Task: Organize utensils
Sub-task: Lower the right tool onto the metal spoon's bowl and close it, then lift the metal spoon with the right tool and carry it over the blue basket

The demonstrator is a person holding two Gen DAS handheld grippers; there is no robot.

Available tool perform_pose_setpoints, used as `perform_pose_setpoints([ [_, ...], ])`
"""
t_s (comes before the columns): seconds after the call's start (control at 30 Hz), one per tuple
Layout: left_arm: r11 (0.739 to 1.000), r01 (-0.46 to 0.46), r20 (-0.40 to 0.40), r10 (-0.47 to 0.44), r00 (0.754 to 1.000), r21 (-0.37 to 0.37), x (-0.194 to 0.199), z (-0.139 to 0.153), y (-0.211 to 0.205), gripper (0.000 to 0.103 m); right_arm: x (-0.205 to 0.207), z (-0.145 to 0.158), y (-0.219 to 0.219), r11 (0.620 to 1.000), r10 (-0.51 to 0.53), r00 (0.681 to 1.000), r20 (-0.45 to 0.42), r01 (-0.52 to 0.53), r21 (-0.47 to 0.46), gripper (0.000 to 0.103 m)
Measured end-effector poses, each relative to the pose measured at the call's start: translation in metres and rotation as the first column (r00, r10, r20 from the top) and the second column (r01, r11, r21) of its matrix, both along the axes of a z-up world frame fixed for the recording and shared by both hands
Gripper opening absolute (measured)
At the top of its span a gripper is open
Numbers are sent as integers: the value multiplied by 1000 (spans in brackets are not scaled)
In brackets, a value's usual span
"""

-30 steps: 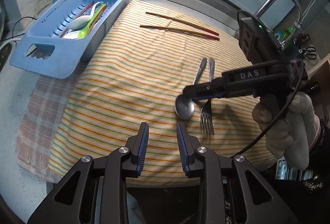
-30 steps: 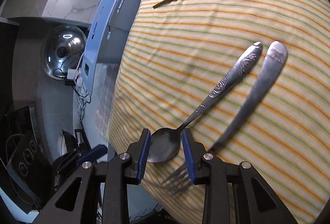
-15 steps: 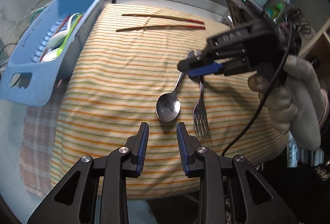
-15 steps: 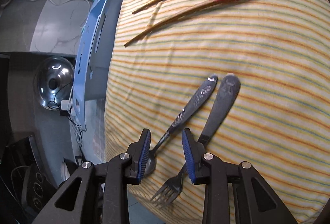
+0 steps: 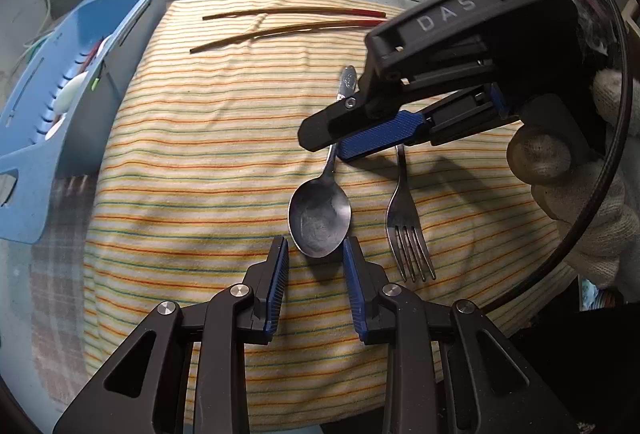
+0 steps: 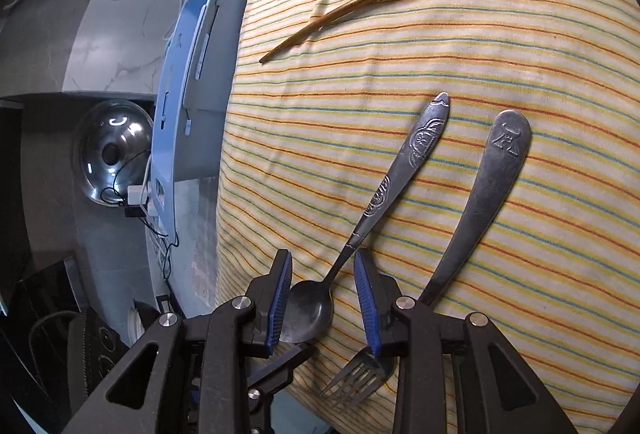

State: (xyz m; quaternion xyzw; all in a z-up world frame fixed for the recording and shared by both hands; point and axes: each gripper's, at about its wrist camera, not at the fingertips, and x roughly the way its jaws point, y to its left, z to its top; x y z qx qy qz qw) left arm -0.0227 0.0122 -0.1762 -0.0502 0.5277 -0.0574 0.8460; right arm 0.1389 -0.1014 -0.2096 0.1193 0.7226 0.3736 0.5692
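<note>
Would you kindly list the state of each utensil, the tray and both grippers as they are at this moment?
Spoon: flat on the striped cloth, bowl up, not gripped.
Fork: flat beside the spoon, untouched.
Chopsticks: loose pair at the cloth's far edge.
Blue tray: already holds utensils.
Left gripper: open, straddling the spoon's bowl tip.
Right gripper: open, astride the spoon's neck.

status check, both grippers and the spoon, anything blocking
Left gripper open, straddling spoon bowl tip. Right gripper open above spoon neck. Fork close beside; nothing blocking.
</note>
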Motion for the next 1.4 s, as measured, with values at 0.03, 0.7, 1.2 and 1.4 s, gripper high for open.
perform_pose_setpoints([
  [0.03, 1000, 4, 9, -4, 1000, 2, 0, -1, -1, 26, -1, -1, -1, 1000, -7, 1000, -2, 7, 2, 30],
  [0.7, 993, -35, 50, 41, 998, -112, 1, -1, 9, 15, -7, -2, 11, 999, -28, 999, 27, 28, -20, 8],
  [1.2, 994, -50, 138, 63, 988, -98, 1, 37, 39, 14, -4, 39, 40, 998, -22, 997, 69, 18, 65, 6],
  [1.4, 994, -60, 176, 75, 982, -90, 5, 56, 74, 14, -1, 61, 79, 995, -13, 995, 99, 3, 95, 6],
])
